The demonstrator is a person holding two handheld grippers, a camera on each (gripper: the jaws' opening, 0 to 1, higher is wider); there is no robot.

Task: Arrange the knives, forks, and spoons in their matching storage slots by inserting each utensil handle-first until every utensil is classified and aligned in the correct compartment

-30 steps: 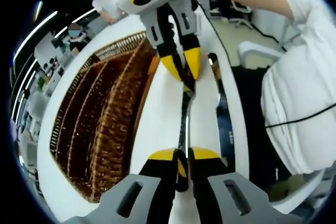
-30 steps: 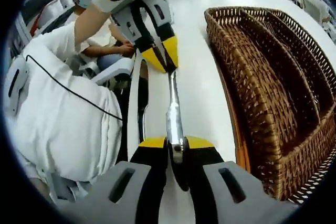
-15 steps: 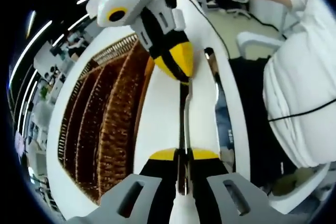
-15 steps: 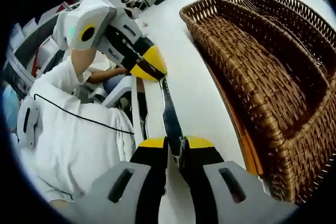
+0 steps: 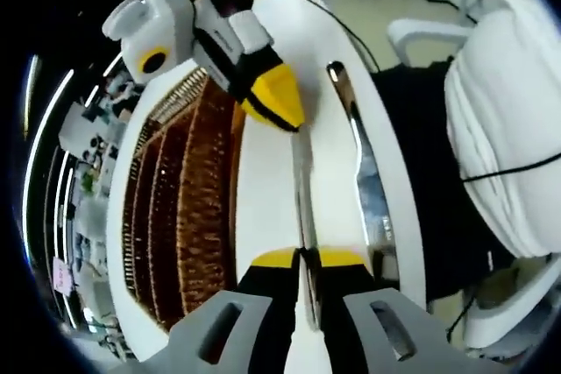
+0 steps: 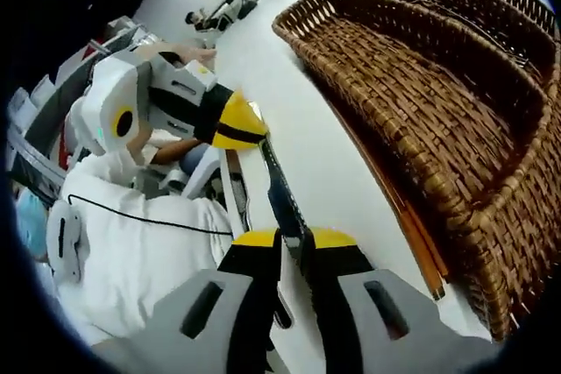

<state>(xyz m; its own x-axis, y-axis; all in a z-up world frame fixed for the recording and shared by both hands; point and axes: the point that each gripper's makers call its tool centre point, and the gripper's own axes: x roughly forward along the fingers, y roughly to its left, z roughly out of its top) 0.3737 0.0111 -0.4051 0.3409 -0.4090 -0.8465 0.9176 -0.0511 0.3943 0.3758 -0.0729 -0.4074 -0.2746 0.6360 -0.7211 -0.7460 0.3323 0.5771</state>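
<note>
We're holding one utensil (image 5: 302, 183) between both grippers, above the white table (image 5: 263, 181). It looks like a knife, tho we can't tell for sure. The left gripper (image 5: 304, 260) is clamping one end, jaws closed tight on it. The right gripper (image 6: 294, 241) is pinching the other end, jaws likewise closed on it.

What's changing vs a sec ago: the piece has been rolling between the two grips. In the right gripper view it was showing its broad shiny face; now it's showing as a thin dark strip (image 6: 279, 190). Both views have also been swinging, so the hands are tilting, not just the metal.

Meaning, we think: we're reorienting it so the handle end can lead into a slot, prob w/ a handoff to one gripper coming. Nothing inserted yet.

The wicker tray (image 6: 421, 102) is lying just right of the utensil in the right gripper view, its long compartments looking bare where we can see. A second utensil (image 5: 355, 159) is lying near the table's edge, by the person in white (image 5: 508, 120).
</note>
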